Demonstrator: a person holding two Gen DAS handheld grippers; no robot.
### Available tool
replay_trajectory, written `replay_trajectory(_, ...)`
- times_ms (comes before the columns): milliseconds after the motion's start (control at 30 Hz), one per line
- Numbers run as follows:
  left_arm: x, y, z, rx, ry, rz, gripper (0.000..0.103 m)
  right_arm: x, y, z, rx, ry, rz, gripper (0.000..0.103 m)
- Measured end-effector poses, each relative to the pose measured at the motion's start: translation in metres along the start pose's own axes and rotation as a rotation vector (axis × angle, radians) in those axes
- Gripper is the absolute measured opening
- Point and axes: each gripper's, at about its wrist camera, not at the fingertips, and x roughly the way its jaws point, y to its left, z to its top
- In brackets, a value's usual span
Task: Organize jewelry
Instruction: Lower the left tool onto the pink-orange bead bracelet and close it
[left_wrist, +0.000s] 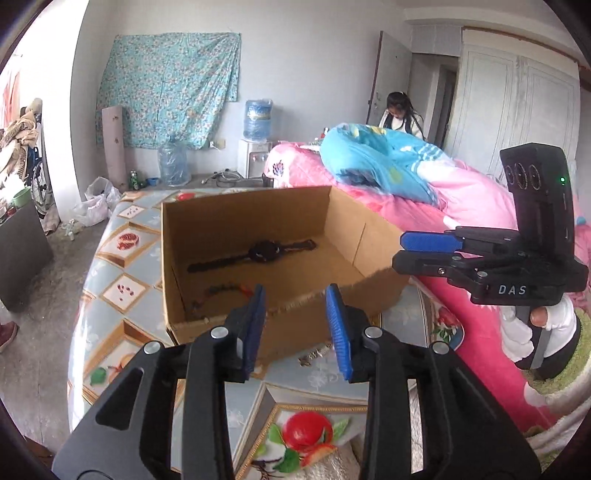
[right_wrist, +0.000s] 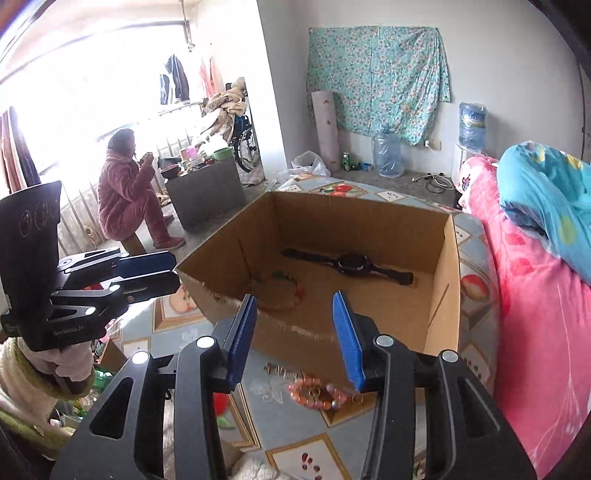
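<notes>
We count one open cardboard box (right_wrist: 441, 280) holding two pieces: one black watch (right_wrist: 349, 263) and one beaded bracelet (right_wrist: 284, 291). Outside it on the patterned cloth we see one pink bead bracelet (right_wrist: 317, 394) and one small metal piece (right_wrist: 279, 370). We count two water jugs (right_wrist: 388, 155) and two people (right_wrist: 129, 195).

The right gripper (right_wrist: 295, 336) hangs with blue pads apart and nothing between them, above a pink bead bracelet (right_wrist: 318, 392) lying on the patterned table (right_wrist: 295, 435). Beyond, the cardboard box (right_wrist: 441, 295) holds a black watch (right_wrist: 351, 263) and what looks like a beaded bracelet (right_wrist: 282, 291).
</notes>
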Motion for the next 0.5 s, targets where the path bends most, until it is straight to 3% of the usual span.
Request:
replay_trajectory(133, 0.029, -0.003, -0.025, -0.039, 0.092, 0.005, 0.032, 0.017, -0.018, -0.041, 0.146, 0.073, 0.006, 0.043)
replay_trajectory(267, 0.052, -0.014, -0.049, -0.012, 0.149, -0.022, 0.032, 0.036, -0.03, -0.07, 0.184, 0.143, -0.067, 0.043)
replay_trajectory(367, 0.071, -0.027, -0.061, 0.03, 0.186, -0.037, 0.032, 0.048, -0.043, -0.081, 0.222, 0.171, -0.064, 0.041)
replay_trajectory(500, 0.094, -0.033, -0.067, 0.02, 0.225, -0.055, 0.031, 0.057, -0.06, -0.084, 0.263, 0.163, -0.044, 0.031)
